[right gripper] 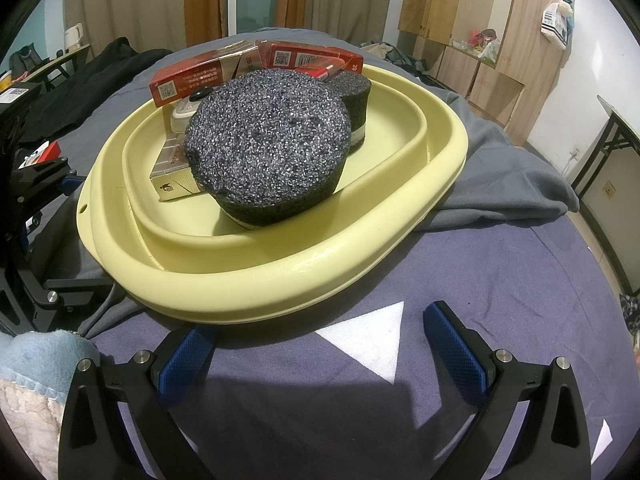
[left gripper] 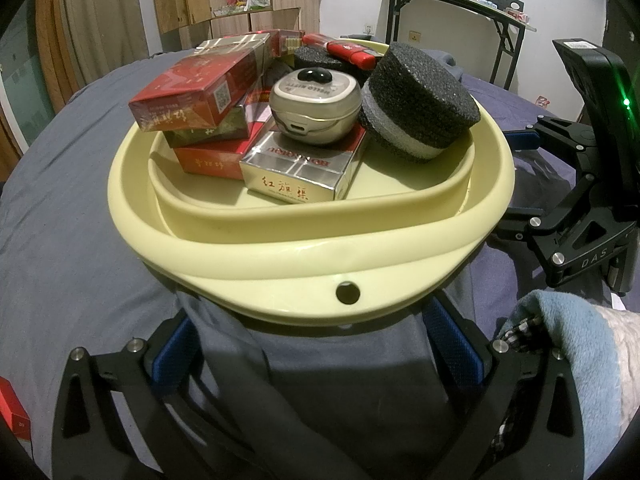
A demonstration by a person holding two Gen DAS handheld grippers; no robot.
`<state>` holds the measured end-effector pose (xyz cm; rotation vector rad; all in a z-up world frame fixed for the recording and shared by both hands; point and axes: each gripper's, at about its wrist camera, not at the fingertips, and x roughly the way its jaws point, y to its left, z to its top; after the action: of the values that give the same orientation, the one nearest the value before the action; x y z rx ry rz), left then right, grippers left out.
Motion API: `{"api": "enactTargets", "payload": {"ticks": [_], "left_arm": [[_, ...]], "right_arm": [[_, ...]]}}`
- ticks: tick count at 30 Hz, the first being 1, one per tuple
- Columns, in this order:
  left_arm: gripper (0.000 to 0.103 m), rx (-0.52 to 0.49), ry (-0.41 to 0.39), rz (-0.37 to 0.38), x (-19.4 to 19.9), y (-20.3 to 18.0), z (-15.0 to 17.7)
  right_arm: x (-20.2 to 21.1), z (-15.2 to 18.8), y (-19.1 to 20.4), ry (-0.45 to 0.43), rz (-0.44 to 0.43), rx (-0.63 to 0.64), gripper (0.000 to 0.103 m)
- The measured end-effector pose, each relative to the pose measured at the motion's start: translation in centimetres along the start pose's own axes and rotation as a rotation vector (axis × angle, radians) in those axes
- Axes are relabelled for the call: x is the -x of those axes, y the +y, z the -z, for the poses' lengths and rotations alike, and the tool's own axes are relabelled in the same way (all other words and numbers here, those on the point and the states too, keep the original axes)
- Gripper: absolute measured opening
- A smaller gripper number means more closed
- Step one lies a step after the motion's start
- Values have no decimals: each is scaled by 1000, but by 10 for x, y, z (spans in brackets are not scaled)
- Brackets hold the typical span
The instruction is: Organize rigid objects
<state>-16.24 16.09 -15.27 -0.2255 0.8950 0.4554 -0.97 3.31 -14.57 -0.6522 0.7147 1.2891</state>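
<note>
Yellow tray (left gripper: 312, 236) holding boxes (left gripper: 296, 168), foam disc (left gripper: 420, 96); left gripper (left gripper: 316, 356), right gripper (right gripper: 324, 356) hovering nearby, jaws spread, gripping nothing.

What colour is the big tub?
Pale yellow tub, clearest in the right wrist view.

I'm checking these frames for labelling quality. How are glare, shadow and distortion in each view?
Left wrist view: glare on the silver box, a green LED flare on the right gripper, strong fisheye bending at the edges. Right wrist view: a bright triangular patch amid hard shadow on the bedsheet, sparkle on the black sponge.
</note>
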Motion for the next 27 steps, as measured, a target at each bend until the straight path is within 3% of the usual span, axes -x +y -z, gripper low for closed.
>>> {"api": "enactTargets", "payload": {"ticks": [27], "left_arm": [[103,3,-1,6,3,2,3]], "right_arm": [[0,0,0,0,-1,0,103]]}}
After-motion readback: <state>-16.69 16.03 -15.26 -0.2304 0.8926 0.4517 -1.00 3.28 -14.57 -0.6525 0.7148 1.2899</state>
